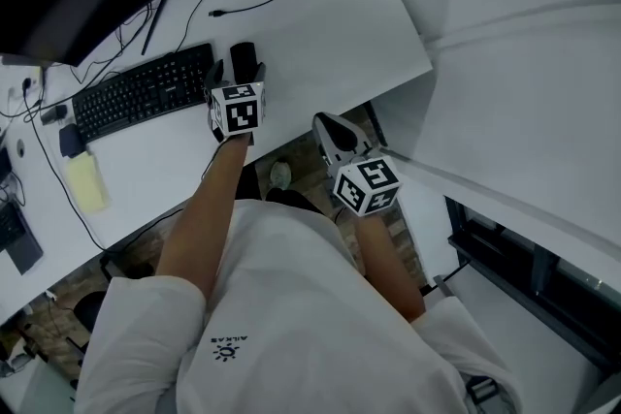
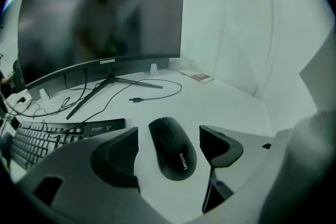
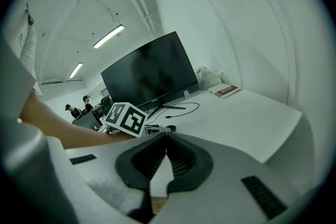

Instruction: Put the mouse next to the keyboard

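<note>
One step left, it seems: the mouse (image 2: pixel 172 148) is already beside the keyboard (image 2: pixel 42 141).
Your left gripper (image 2: pixel 168 139) stands spread around the mouse without touching it. The mouse lies on the desk (image 2: pixel 226 107) just right of the keyboard's end. Your right gripper (image 3: pixel 167 157) is pressed together, empty, off the desk's near edge. Only lifting clear looks left.

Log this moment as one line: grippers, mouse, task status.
left gripper: open, astride mouse, pads clear of it | right gripper: shut, empty | mouse: on desk beside keyboard | task: mouse placed
</note>
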